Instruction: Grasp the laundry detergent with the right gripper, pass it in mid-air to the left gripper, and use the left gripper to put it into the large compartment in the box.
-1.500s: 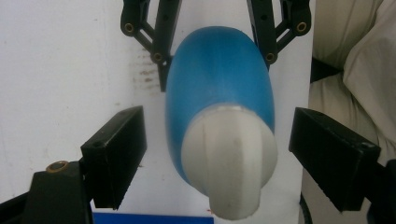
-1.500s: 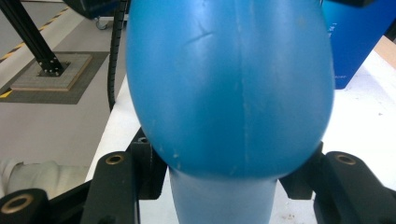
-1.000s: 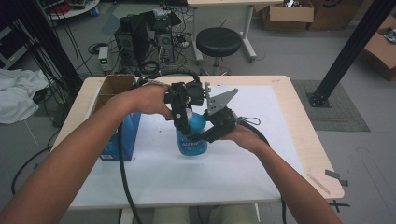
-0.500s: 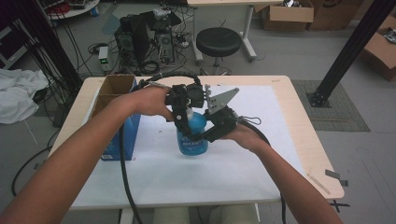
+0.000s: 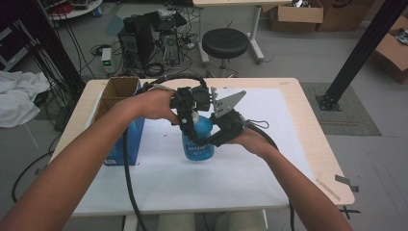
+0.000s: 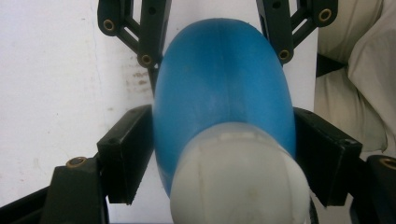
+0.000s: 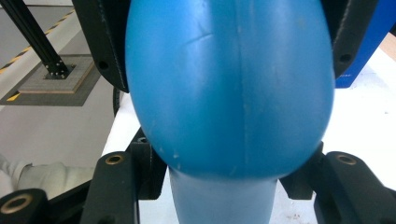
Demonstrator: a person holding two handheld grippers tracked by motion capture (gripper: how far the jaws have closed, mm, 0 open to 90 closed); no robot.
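Observation:
A blue plastic bottle (image 5: 198, 139) with a white cap stands on the white table mat (image 5: 269, 159), held from two sides. My left gripper (image 5: 189, 122) comes down from above and is shut on the bottle's shoulder just under the cap. In the left gripper view its pads (image 6: 127, 158) press both sides of the bottle (image 6: 224, 88), with the white cap (image 6: 240, 182) nearest the camera. My right gripper (image 5: 215, 138) comes from the right and is shut on the bottle's body. In the right gripper view the bottle (image 7: 229, 88) sits between the fingers (image 7: 116, 186).
A blue box (image 5: 124, 137) with open cardboard flaps stands at the table's left edge. Behind the table are a black stool (image 5: 225, 42) and a computer tower (image 5: 142, 36). A black post (image 5: 358, 53) rises at the right. Cables trail from both grippers.

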